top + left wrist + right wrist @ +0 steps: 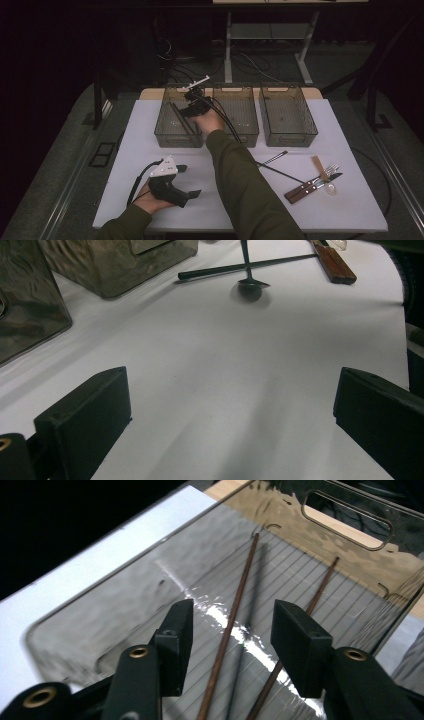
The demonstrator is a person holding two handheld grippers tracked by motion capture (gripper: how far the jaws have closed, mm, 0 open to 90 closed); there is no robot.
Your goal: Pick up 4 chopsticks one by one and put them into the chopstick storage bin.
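Note:
My right gripper (191,106) reaches into the leftmost of three clear smoky bins (161,131) at the back of the white table. In the right gripper view its jaws (232,620) stand open, with nothing pressed between the pads. Beneath them two thin brown chopsticks (240,585) (320,587) lie lengthwise on the bin's ribbed floor. My left gripper (190,180) rests near the front left of the table, held by a hand. Its jaws (232,410) are wide open over bare white tabletop.
The middle bin (247,137) and right bin (289,139) stand beside the left one. At the front right lie black chopsticks (280,172), wooden-handled knives (302,190), a fork (329,170) and a spoon (330,188). My right forearm crosses the table's middle.

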